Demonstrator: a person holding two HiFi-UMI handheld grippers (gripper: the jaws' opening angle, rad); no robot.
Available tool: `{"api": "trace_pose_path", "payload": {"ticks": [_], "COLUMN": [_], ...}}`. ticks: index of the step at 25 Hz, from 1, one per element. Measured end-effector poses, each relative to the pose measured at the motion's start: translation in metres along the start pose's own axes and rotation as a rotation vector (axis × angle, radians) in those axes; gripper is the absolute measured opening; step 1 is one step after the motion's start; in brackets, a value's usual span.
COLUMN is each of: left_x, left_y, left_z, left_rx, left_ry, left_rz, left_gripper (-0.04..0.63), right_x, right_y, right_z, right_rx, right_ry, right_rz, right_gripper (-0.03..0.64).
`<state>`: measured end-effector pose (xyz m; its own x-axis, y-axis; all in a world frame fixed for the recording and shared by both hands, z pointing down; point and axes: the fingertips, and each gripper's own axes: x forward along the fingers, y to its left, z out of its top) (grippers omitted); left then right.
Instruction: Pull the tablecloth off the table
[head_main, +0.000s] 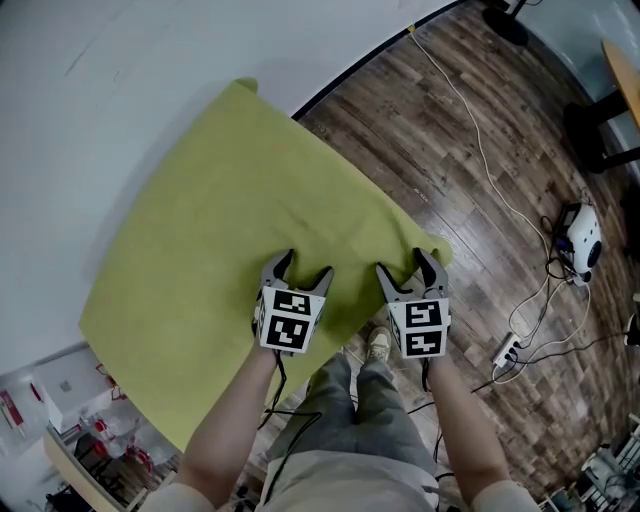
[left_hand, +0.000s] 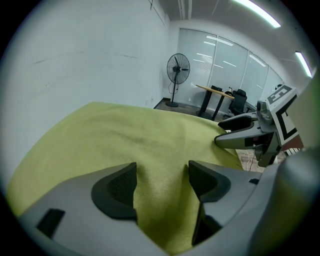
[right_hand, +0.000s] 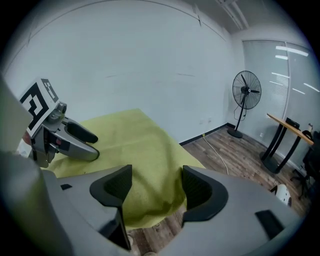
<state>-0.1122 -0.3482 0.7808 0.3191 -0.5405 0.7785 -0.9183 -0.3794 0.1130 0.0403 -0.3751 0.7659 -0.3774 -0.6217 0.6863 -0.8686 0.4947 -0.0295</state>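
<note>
Yellow-green tablecloth (head_main: 230, 210), draped flat, grippers at its 6 o'clock edge.
Left gripper (head_main: 305, 265) beside right gripper (head_main: 404, 262); fingers of both spread, cloth between, unpinched.

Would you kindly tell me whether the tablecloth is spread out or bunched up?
Spread out: the tablecloth lies flat and nearly smooth, with only its near corner drooping over the edge.

Bright, even light from ceiling strips (left_hand: 257, 12); soft shadows, fisheye warping at edges.
</note>
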Motion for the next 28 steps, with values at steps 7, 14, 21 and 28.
{"api": "trace_pose_path", "payload": {"ticks": [7, 14, 21, 28], "left_x": [0.000, -0.002, -0.041, -0.097], "left_y": [-0.015, -0.033, -0.039, -0.050], "left_z": [0.003, 0.009, 0.041, 0.098], "left_rx": [0.004, 0.018, -0.025, -0.070], "left_ry": [0.001, 0.005, -0.087, -0.228], "left_rz": [-0.034, -0.072, -0.054, -0.034], "left_gripper": [0.172, 0.025, 0.023, 0.023], "right_x": [-0.005, -0.011, -0.049, -0.115], "right_y": [0.014, 0.019, 0.018, 0.013], "right_z": [-0.003, -0.010, 0.020, 0.085], "right_rx": [0.009, 0.018, 0.100, 0.129], "right_ry": [0.016, 0.059, -0.049, -0.205], "right_rz": [0.008, 0.072, 0.104, 0.132], "right_gripper": [0.127, 0.032, 0.031, 0.031]}}
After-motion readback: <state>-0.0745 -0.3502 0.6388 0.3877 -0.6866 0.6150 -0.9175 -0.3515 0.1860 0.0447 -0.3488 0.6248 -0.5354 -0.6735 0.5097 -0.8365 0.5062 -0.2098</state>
